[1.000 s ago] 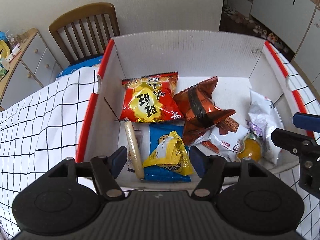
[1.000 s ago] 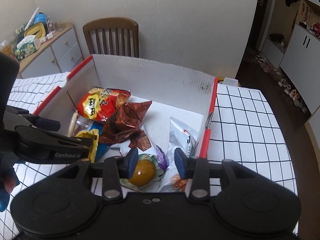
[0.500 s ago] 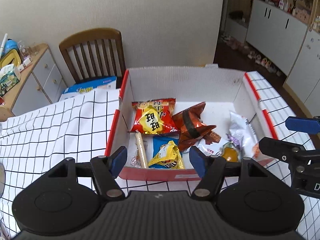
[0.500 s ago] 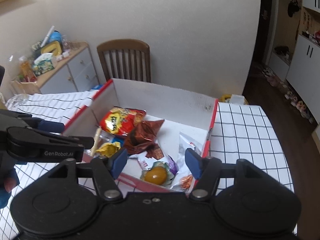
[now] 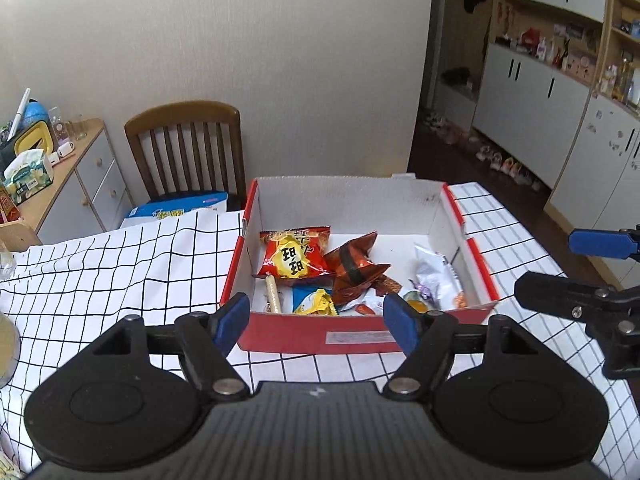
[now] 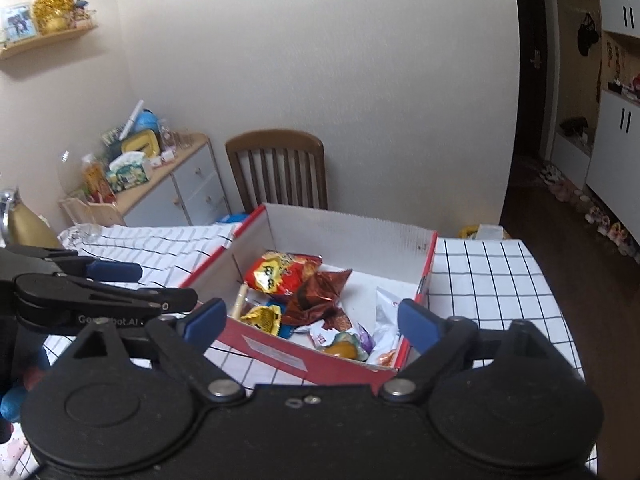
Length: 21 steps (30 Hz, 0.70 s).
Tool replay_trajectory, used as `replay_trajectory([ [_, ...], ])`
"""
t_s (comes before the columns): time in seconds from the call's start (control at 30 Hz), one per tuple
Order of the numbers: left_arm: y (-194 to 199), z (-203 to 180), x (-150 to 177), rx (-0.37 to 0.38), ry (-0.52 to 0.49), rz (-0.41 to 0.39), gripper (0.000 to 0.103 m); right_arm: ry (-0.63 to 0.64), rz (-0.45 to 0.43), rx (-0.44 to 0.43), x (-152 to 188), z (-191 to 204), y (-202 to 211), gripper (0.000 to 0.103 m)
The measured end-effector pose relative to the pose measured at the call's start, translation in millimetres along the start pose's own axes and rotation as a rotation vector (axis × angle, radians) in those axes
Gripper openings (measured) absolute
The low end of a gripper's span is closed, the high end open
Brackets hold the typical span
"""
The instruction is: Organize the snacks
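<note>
A red and white cardboard box (image 5: 360,336) stands on the checked tablecloth and holds several snacks. Inside are a red and yellow bag (image 5: 294,258), a crumpled brown foil bag (image 5: 356,270), a thin sausage stick (image 5: 273,294), a yellow and blue pack (image 5: 316,305), a white pouch (image 5: 436,276) and an orange jelly cup (image 6: 340,349). My left gripper (image 5: 318,318) is open and empty, above the table in front of the box. My right gripper (image 6: 310,322) is open and empty, in front of the box's near right corner (image 6: 394,368).
A wooden chair (image 5: 188,148) stands behind the table with a blue and white box (image 5: 176,208) on its seat. A sideboard with clutter (image 5: 36,168) is at the left. White cabinets (image 5: 560,100) line the right wall. The table edge drops off at the right (image 6: 568,320).
Both grippers have pulled back and up, away from the box, so it looks smaller and farther. My right gripper's jaws have opened wider. The snacks have not moved.
</note>
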State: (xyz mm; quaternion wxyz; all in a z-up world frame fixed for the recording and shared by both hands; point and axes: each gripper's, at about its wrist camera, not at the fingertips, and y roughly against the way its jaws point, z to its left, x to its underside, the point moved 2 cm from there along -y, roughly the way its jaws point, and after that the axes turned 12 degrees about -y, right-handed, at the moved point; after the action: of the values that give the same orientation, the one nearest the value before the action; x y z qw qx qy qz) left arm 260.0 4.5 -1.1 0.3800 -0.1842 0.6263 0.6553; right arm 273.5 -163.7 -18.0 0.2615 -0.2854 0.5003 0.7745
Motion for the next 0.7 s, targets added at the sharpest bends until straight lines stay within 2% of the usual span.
replay_trajectory([
  [0.1,15.2,-3.0,6.0,0.001,-0.006,-0.022,0.082,-0.009,-0.041,-0.02,1.5,1.5,15.2,0.101],
  [0.27,37.5,-7.3,16.3,0.001,-0.013,-0.054,0.085,0.002,-0.065,-0.04,6.2,3.9,32.9,0.103],
  [0.37,48.3,-9.5,21.5,0.019,-0.014,-0.076,0.098,0.001,-0.078,-0.049,9.8,4.6,42.3,0.103],
  [0.57,66.7,-13.8,31.2,0.026,-0.004,-0.11,0.1,0.019,-0.112,-0.051,19.7,5.9,61.8,0.103],
  [0.7,78.1,-12.3,36.5,0.035,0.037,-0.129,0.1,0.01,-0.138,-0.051,26.0,5.4,73.7,0.103],
])
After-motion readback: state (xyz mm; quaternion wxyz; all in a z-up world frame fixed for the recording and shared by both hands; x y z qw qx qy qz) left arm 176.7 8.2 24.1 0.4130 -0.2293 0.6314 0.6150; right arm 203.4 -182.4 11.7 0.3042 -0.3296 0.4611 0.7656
